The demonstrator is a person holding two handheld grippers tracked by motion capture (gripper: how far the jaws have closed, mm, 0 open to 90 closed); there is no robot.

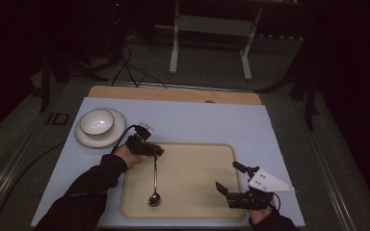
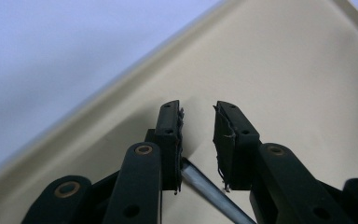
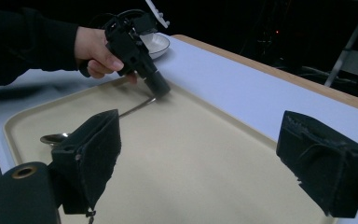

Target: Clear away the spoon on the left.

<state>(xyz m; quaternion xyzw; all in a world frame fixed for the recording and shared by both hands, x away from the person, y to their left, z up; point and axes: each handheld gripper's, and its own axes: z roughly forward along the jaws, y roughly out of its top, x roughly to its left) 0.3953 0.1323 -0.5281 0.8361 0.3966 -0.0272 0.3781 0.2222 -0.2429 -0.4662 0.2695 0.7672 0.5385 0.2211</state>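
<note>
A metal spoon (image 1: 154, 178) lies lengthwise on the beige tray (image 1: 197, 192), bowl end toward the near edge. My left gripper (image 1: 160, 151) is at the handle's far end. In the left gripper view the jaws of the left gripper (image 2: 198, 109) stand a little apart over the tray (image 2: 284, 70). The spoon handle (image 2: 205, 189) lies between them, against one pad and clear of the other. My right gripper (image 1: 226, 175) hovers wide open over the tray's right side with nothing between its fingers. The right gripper view has the spoon (image 3: 56, 138) beyond the right gripper (image 3: 200, 126).
A white bowl (image 1: 97, 121) sits on a white plate (image 1: 107, 137) at the far left of the pale blue table top (image 1: 207, 120). A wooden strip (image 1: 173, 94) runs along the table's far edge. The floor beyond holds cables and a metal stand.
</note>
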